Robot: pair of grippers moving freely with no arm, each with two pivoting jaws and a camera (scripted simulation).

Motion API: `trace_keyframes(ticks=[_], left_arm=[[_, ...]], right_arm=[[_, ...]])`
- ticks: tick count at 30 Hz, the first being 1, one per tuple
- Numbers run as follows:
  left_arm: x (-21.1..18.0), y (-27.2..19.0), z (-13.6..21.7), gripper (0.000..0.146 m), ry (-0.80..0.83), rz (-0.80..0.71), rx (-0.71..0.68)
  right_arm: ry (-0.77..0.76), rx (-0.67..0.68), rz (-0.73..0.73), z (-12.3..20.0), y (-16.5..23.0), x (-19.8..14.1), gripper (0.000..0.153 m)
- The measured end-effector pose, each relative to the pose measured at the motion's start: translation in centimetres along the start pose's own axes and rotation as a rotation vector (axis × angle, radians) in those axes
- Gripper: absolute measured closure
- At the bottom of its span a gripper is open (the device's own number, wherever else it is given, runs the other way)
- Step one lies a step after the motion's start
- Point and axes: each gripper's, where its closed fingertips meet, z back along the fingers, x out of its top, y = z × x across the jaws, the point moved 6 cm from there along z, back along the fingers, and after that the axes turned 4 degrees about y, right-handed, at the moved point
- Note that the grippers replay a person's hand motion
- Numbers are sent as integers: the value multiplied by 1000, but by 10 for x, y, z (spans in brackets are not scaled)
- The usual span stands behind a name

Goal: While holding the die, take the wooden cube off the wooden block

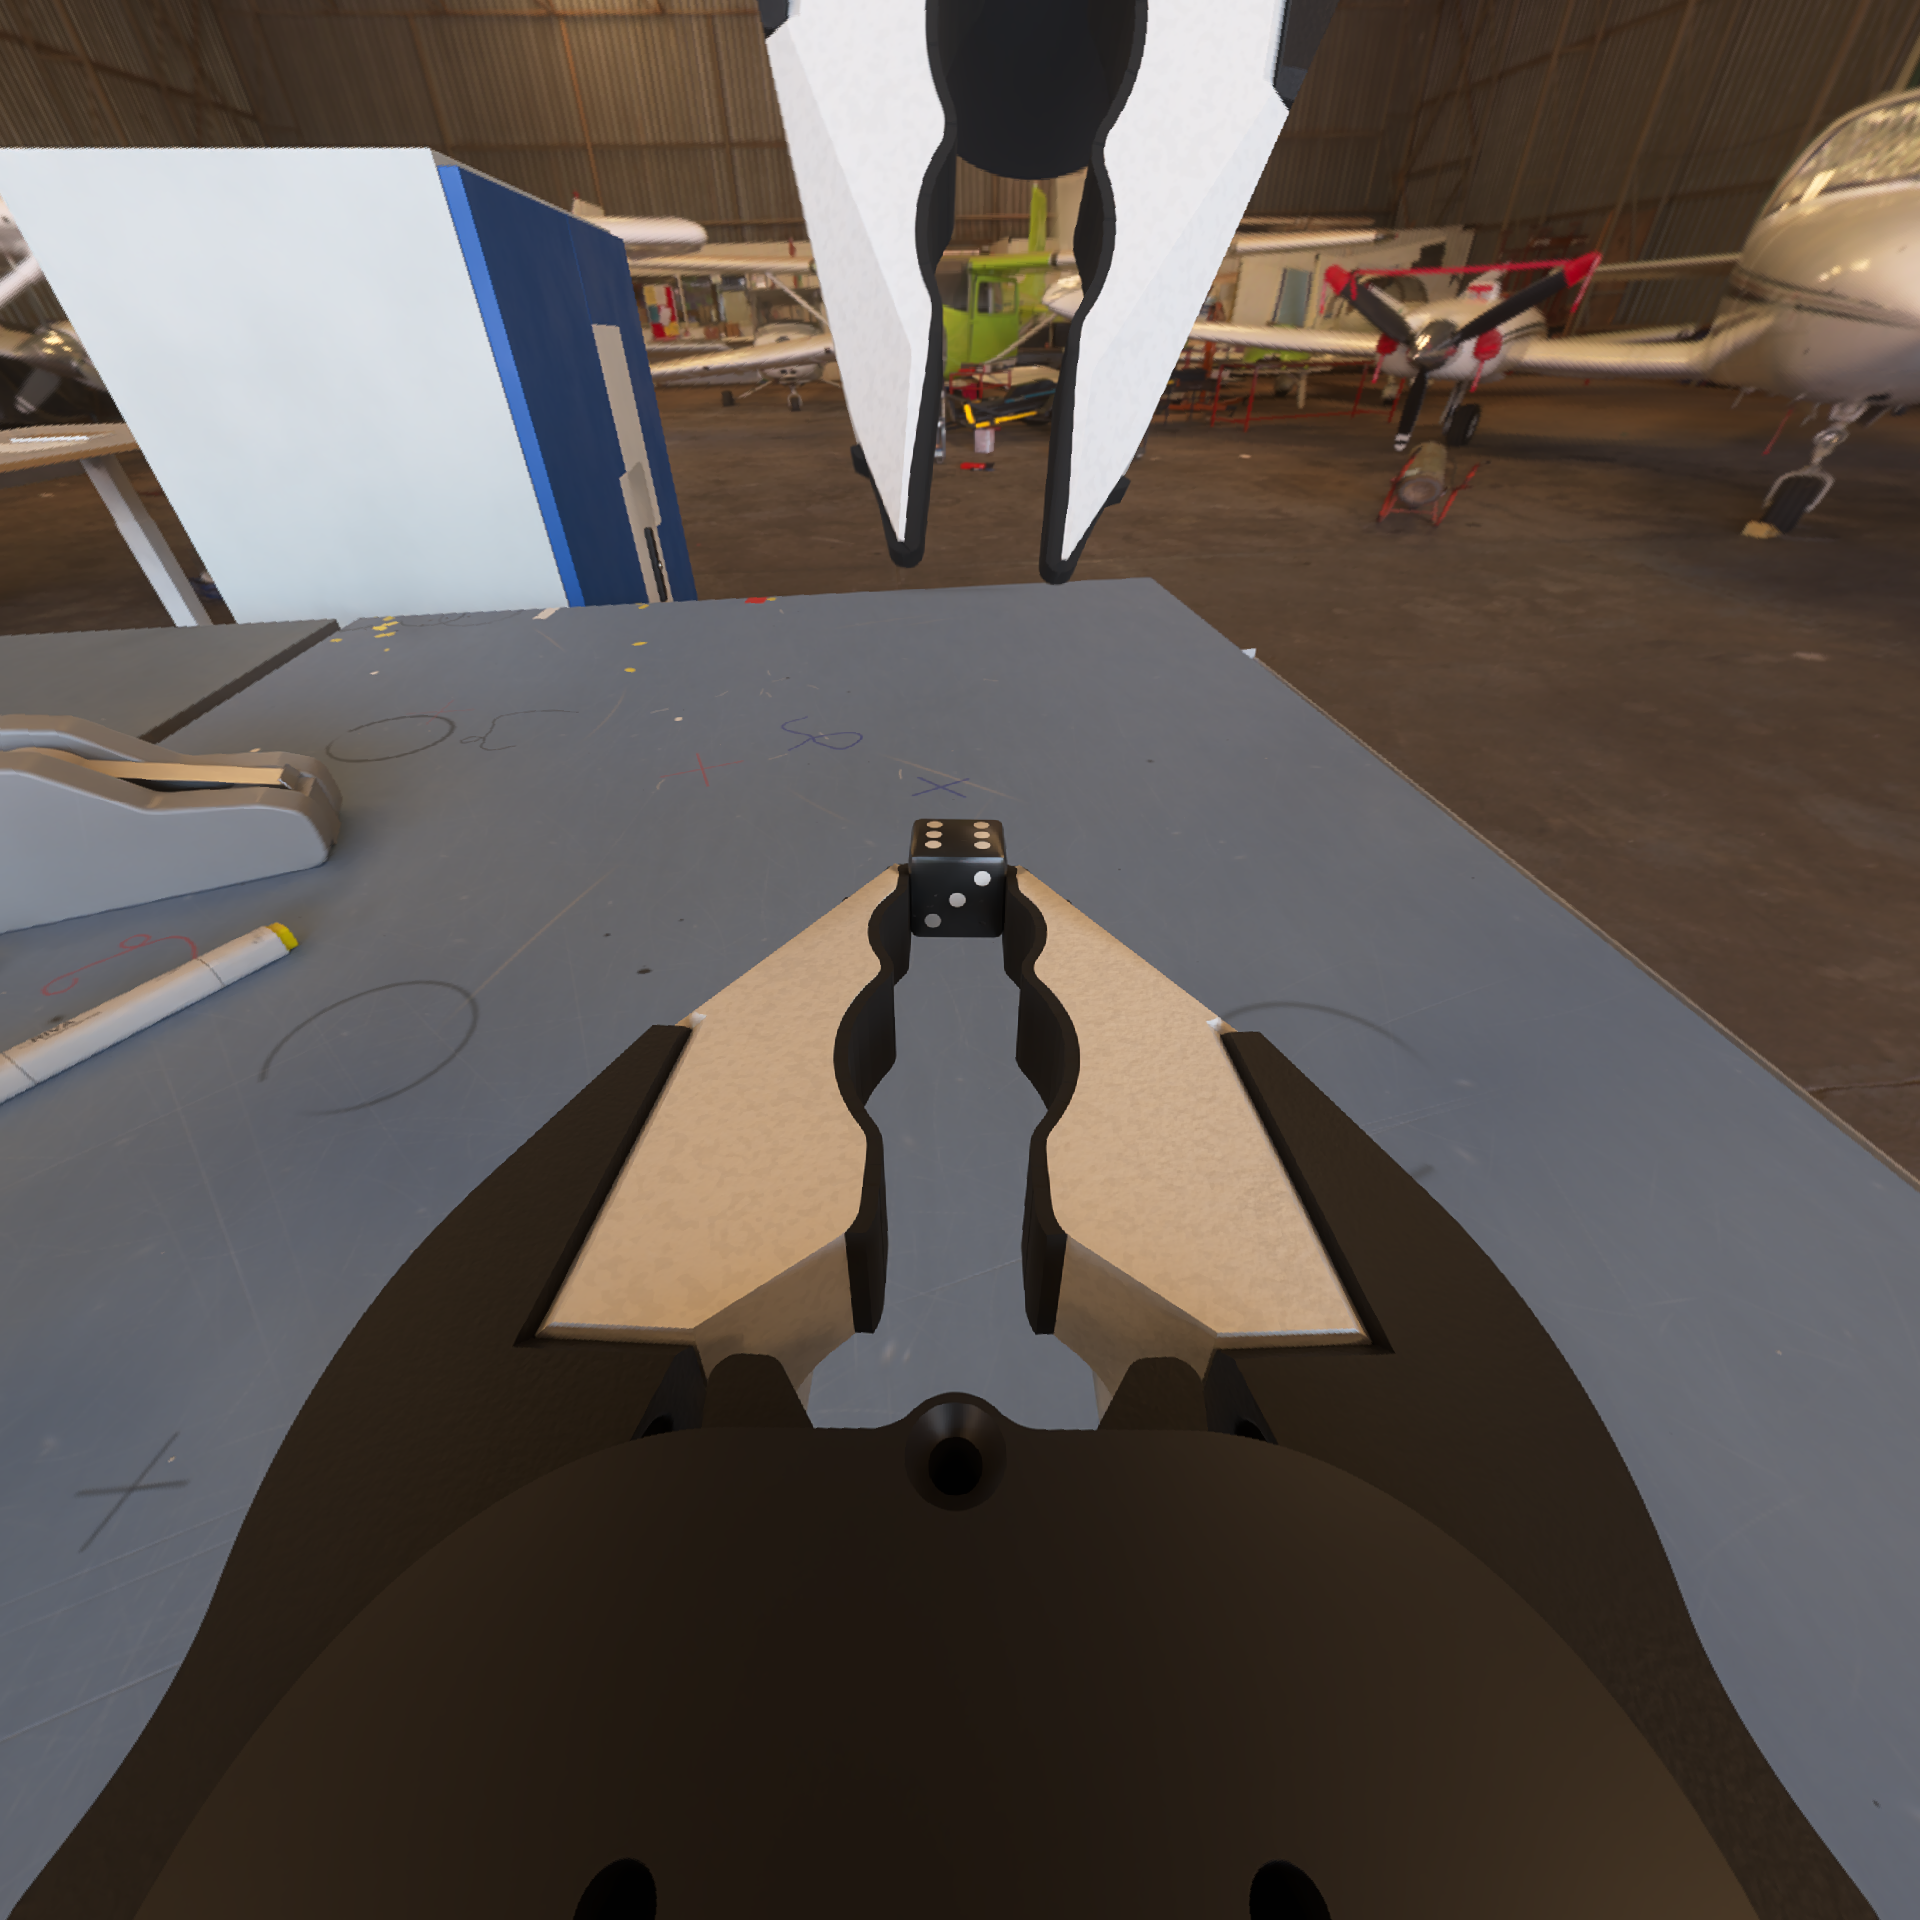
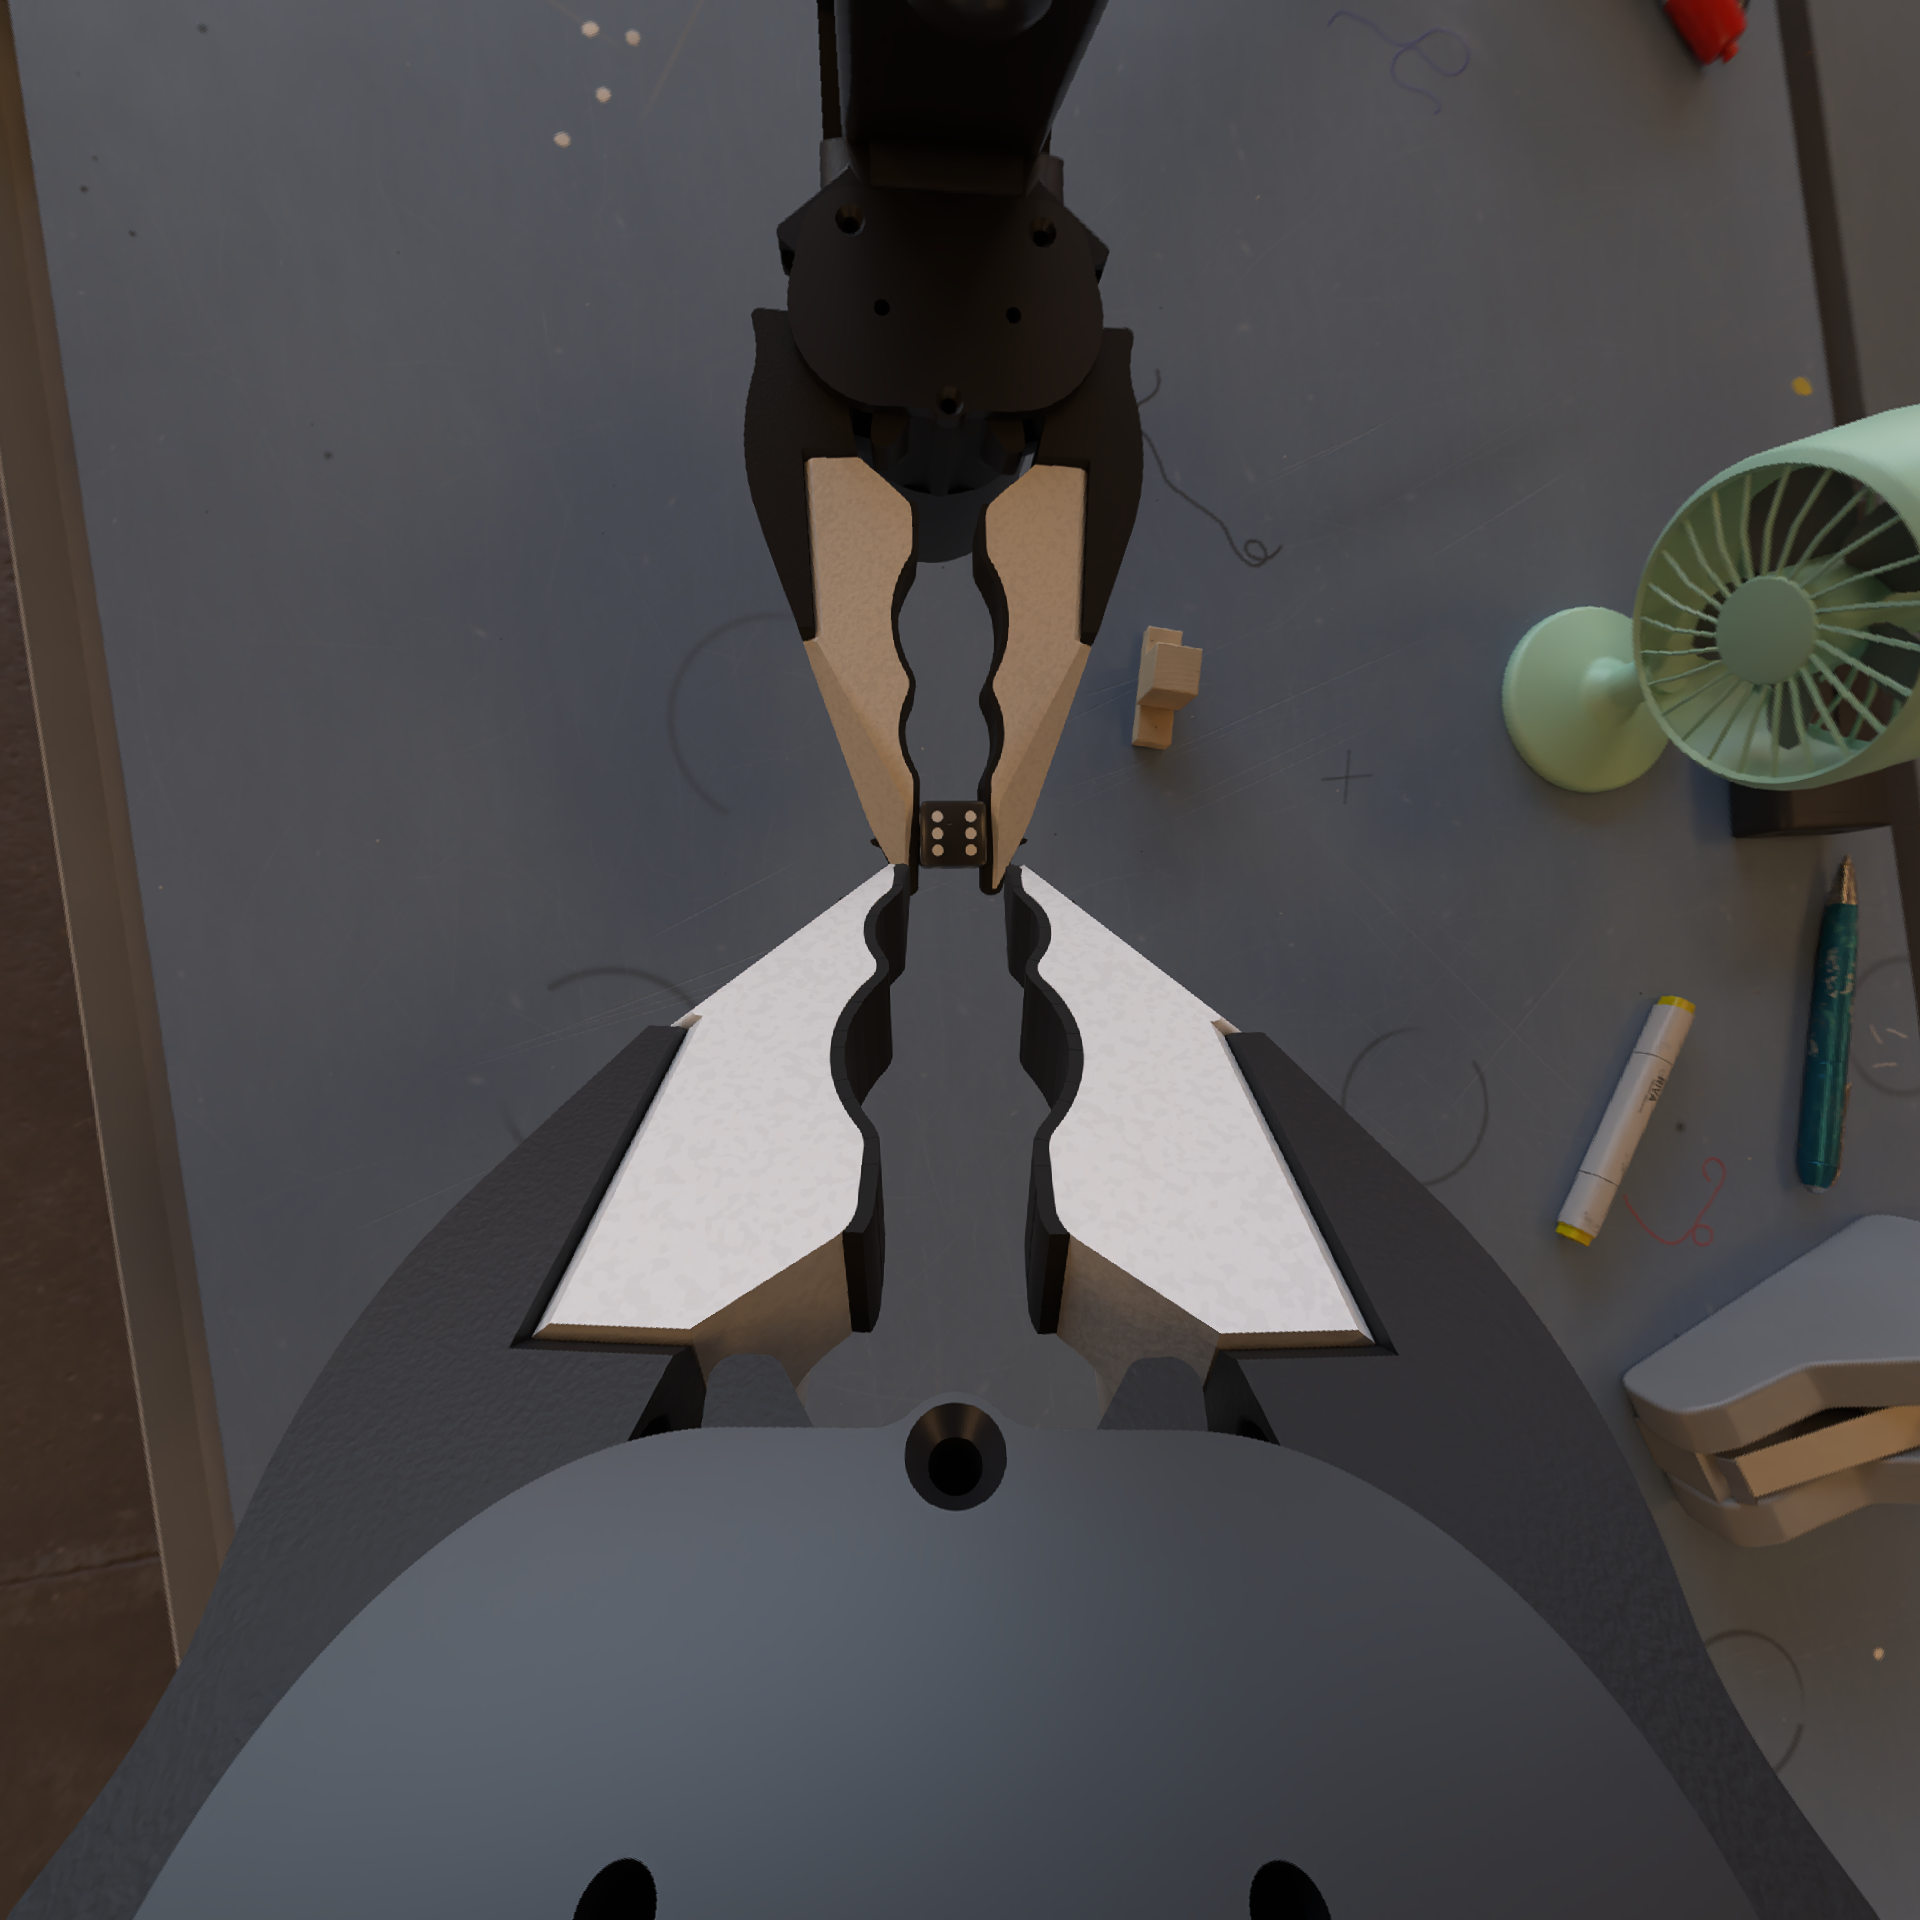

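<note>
The left gripper, tan-padded on a dark brown body, is clamped on the black die at its very fingertips, low over the middle of the grey desk. The die's six-pip face points up and its three-pip face looks back toward the left wrist camera. The right gripper, white-padded on a slate body, hangs above pointing down, its jaws parted with nothing between them, tips just short of the die.

The wooden block lies flat on the desk beside the left gripper's finger, with open bare surface all around it. The wooden cube sits on one end of it, pale and square-edged; whether it overhangs the block's side is hard to judge from above.

Toward the same desk edge stand a mint-green plastic fan on a round foot, then a teal pen, a white marker with yellow caps, and a grey tape dispenser near the corner. The fan is the nearest obstacle to the block but is well apart from it. The opposite long edge has clear scuffed desk beside it, marked with pencil circles and crosses. A white and blue cabinet stands beyond the far edge.
</note>
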Motion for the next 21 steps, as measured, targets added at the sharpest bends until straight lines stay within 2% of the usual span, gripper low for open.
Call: trace_keyframes(ticks=[13, 21], left_arm=[[2, -2, -1, 130, 20, -30, 36], [3, 0, 1, 130, 15, -42, 87]], right_arm=[[76, 23, 13, -12, -1, 0, 135], [-21, -5, -114, -12, -4, -3, 134]])
